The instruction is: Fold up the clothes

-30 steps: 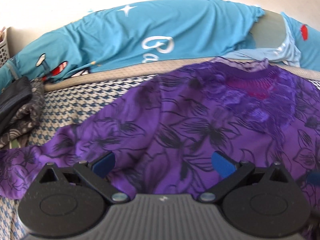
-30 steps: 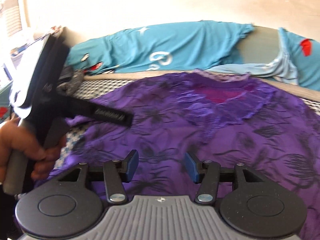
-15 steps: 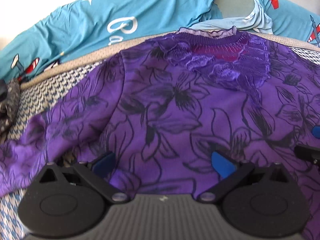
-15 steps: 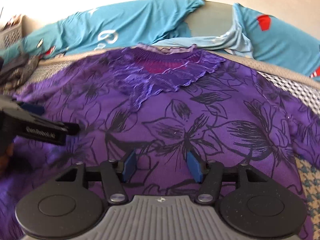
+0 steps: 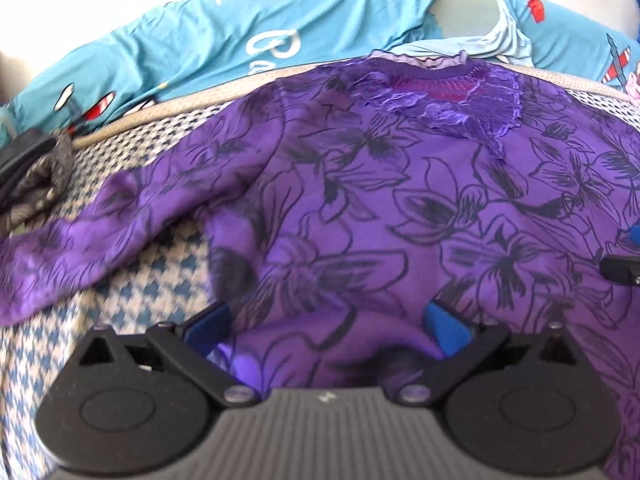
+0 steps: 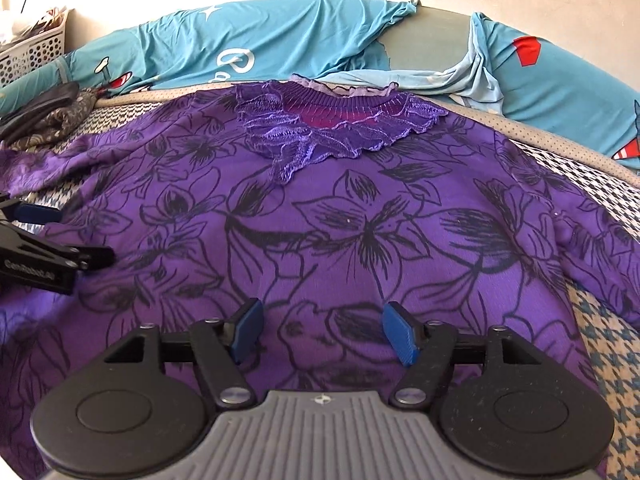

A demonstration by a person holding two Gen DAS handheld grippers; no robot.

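Observation:
A purple top with black flower outlines (image 5: 400,200) lies spread face up on the bed, its lace collar (image 6: 340,128) at the far end. My left gripper (image 5: 326,328) is open low over the top's near left part, and a bunched fold of the fabric lies between its blue pads (image 5: 446,330). The left sleeve (image 5: 80,248) trails off to the left. My right gripper (image 6: 324,334) is open just above the middle of the top (image 6: 360,220), with flat fabric under its pads (image 6: 400,338). Each gripper shows at the edge of the other's view.
A blue-and-cream houndstooth cover (image 6: 600,340) lies under the top. Teal bedding with cartoon prints (image 6: 280,36) runs along the far wall. Dark folded clothes (image 5: 28,168) sit at the far left, and a white perforated basket (image 6: 32,48) stands behind them.
The right gripper swung from the top's left side to over its middle and opened slightly wider. The left gripper shifted left and lower, bringing the left sleeve and the bunched fold into view.

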